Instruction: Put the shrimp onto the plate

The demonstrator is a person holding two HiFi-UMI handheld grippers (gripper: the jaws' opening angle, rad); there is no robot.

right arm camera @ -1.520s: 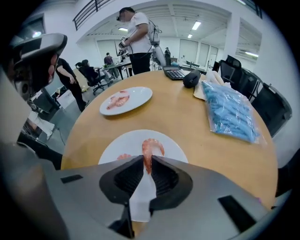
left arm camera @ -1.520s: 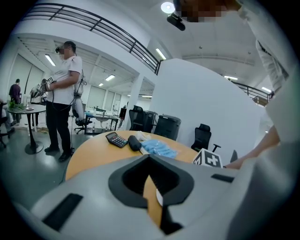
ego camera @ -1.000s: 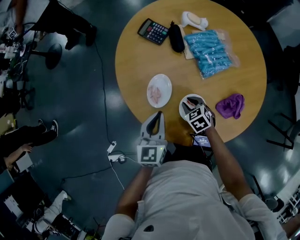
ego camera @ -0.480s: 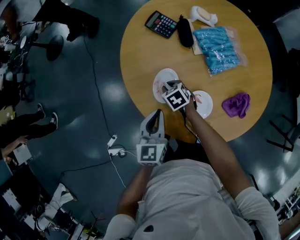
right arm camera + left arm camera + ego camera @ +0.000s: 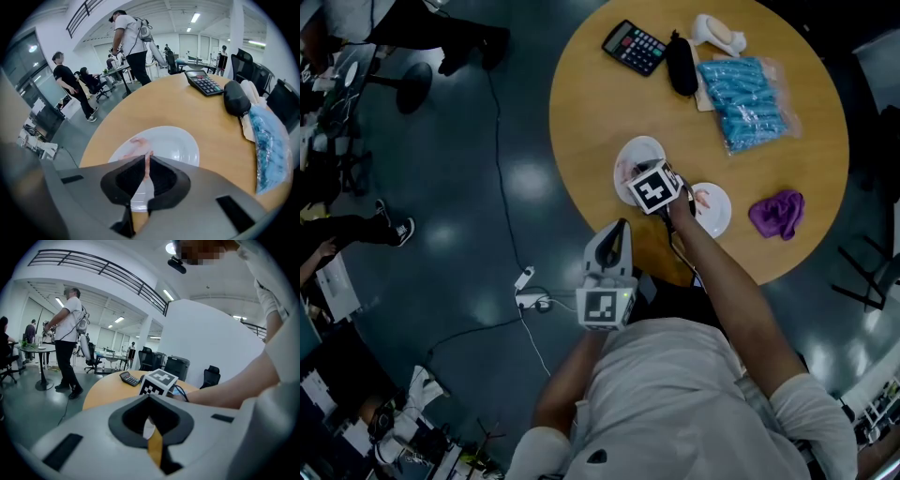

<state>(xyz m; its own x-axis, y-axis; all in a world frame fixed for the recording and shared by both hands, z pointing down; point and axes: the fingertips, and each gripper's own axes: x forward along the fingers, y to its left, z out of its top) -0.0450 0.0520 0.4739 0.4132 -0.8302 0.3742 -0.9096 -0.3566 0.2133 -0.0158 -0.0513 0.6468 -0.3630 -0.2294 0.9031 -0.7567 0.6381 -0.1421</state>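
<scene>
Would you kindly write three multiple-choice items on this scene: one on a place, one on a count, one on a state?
1. Where does the purple cloth lie? A) on the table's right part B) on the calculator C) on the floor
2. How many white plates stand on the table? A) one B) two C) three
3. What is between the right gripper's jaws? A) nothing B) a pink shrimp C) the calculator
1 A: it lies by the table's right edge in the head view. 2 B: one under the right gripper, one beside it. 3 B: the jaws have just been closing and pinch the shrimp.
</scene>
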